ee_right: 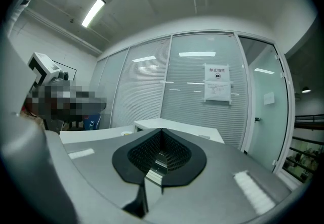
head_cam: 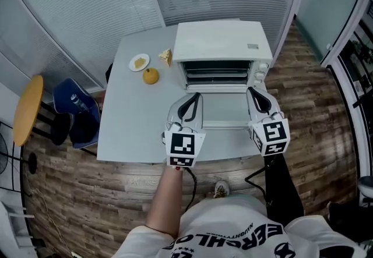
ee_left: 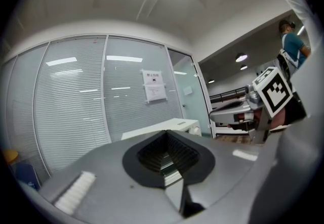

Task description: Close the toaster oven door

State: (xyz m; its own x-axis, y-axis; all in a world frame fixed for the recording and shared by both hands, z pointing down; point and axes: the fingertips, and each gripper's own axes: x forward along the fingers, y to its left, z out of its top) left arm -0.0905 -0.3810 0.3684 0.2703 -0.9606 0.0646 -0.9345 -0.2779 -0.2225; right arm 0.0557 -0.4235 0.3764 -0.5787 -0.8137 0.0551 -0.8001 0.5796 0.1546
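The oven [head_cam: 221, 47] door [head_cam: 224, 109] lay open, flat toward the person. The left gripper [head_cam: 195, 98] and right gripper [head_cam: 252, 92] sat at its front corners, both clenched on nothing. With no grip, an uneven lift could let the door slide off a jaw and fall open.

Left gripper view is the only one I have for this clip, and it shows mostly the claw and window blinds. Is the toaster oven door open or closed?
Observer: Open. In the head view the toaster oven door lies folded down flat in front of the toaster oven.
Operator: Where are the two claws relative to it?
Observer: The left claw is at the door's left edge and the right claw at its right edge. I cannot tell whether they touch it.
Operator: Anything else nearby?
Observer: On the grey table, left of the oven, are an orange, a small plate with food, and a pale yellow wedge of food.
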